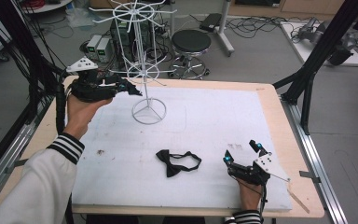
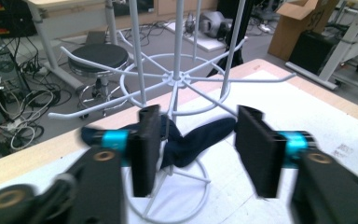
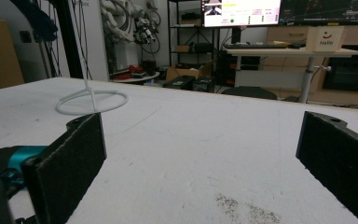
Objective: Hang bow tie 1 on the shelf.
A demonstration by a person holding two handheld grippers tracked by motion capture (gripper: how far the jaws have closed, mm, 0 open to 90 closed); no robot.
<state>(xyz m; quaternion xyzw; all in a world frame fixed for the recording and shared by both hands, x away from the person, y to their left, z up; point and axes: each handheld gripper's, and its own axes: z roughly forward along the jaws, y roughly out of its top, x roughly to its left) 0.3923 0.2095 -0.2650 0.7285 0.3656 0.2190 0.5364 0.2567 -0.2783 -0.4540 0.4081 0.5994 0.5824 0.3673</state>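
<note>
Navy bow tie [image 2: 196, 140] on rack [image 2: 177, 79] — left gripper [image 2: 198, 149] (parted).

A dark navy bow tie [image 2: 191, 140] hangs on a lower arm of the white wire rack [image 1: 142, 70], close to the centre pole, its two lobes drooping either side of the wire; in the left gripper view it sits mid-frame. The rack stands upright at upper left of centre in the high view, on a ring base. A second bow tie [image 1: 177, 162], black with its strap looped, lies flat at lower centre.
</note>
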